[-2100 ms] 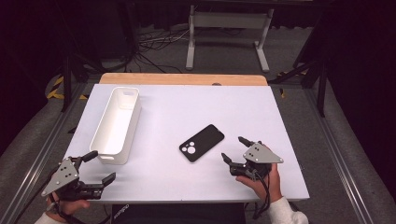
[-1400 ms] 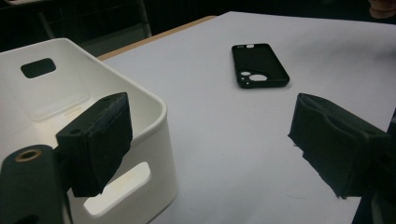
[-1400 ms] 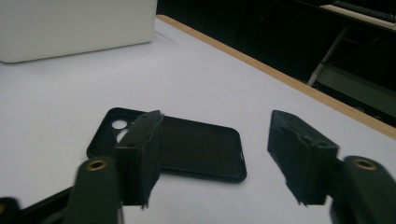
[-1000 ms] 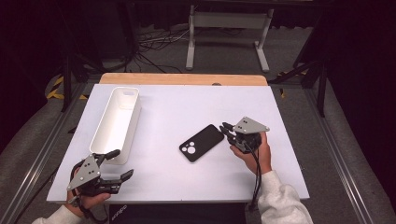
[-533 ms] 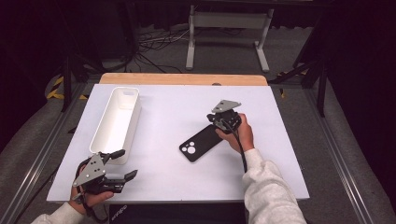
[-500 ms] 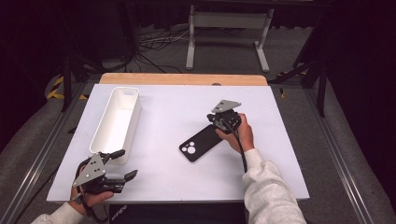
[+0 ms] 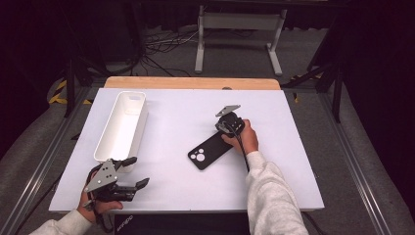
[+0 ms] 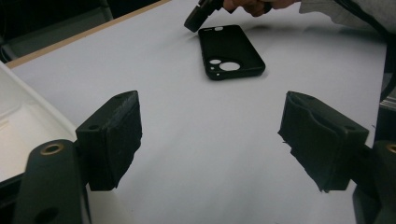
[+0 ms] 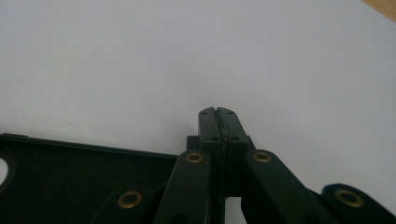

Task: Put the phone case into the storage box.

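Observation:
A black phone (image 7: pixel 209 151) lies back up, slantwise, in the middle of the white table (image 7: pixel 171 112). My right gripper (image 7: pixel 221 130) is at the phone's far right end, tilted down to the table, jaws shut with nothing between them. In the right gripper view the closed tips (image 9: pixel 217 112) sit just past the phone's edge (image 9: pixel 70 182), over bare table. My left gripper (image 7: pixel 137 171) is held near the front left of the table, open and empty. In the left gripper view its jaws (image 8: pixel 215 140) stand wide apart and the phone (image 8: pixel 229 51) lies farther off.
A long white tray (image 7: pixel 122 125) stands on the left side of the table, its near end close to my left gripper; its wall (image 8: pixel 18 121) appears in the left gripper view. A wooden strip (image 7: pixel 191 83) runs along the table's far edge. Metal rails flank the table.
My right hand has moved from the front right of the table up and left to the phone's far end, and its jaws have shut. My left hand shifted a little to the right early on, then stayed.

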`<state>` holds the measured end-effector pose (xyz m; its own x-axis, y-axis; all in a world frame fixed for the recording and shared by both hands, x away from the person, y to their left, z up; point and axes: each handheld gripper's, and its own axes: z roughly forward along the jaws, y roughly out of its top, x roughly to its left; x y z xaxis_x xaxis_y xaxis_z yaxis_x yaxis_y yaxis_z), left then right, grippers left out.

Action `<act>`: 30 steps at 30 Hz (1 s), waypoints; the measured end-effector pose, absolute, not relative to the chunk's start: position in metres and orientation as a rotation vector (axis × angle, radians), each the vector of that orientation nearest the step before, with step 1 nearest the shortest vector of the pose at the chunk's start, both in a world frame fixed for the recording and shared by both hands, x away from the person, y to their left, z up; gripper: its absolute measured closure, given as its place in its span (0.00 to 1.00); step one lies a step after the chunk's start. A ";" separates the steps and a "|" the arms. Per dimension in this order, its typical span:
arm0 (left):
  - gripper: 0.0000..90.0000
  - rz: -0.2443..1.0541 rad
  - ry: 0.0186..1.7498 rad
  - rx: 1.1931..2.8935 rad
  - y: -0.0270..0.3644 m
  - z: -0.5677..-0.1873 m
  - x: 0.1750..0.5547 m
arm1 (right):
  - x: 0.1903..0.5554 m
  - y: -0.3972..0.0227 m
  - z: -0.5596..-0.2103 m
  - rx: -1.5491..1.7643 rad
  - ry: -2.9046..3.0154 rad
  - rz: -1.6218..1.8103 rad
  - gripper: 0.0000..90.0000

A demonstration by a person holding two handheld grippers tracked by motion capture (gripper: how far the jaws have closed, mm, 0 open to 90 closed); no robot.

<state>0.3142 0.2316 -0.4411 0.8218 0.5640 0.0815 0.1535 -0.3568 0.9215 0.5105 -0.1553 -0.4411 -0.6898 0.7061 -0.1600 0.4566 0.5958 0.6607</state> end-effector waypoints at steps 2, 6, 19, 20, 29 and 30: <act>0.26 0.477 0.538 1.918 0.230 -0.442 0.315 | 0.511 -0.157 -0.443 0.939 2.419 0.823 1.00; 0.25 0.488 0.531 1.933 0.229 -0.443 0.312 | 0.511 -0.159 -0.443 0.938 2.433 0.805 1.00; 0.23 0.472 0.533 1.932 0.234 -0.444 0.310 | 0.486 -0.172 -0.445 0.917 2.456 0.799 1.00; 0.22 0.472 0.533 1.932 0.234 -0.444 0.310 | 0.486 -0.172 -0.445 0.917 2.456 0.799 1.00; 0.21 0.473 0.538 1.941 0.235 -0.444 0.310 | 0.463 -0.184 -0.449 0.920 2.464 0.883 1.00; 0.21 0.476 0.537 1.943 0.235 -0.444 0.309 | 0.461 -0.185 -0.449 0.919 2.462 0.886 1.00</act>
<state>0.3095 0.2347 -0.4443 0.8224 0.5615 0.0913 0.1583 -0.3801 0.9113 0.4611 -0.1847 -0.4488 -0.7208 0.6835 -0.1148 0.4537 0.5906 0.6674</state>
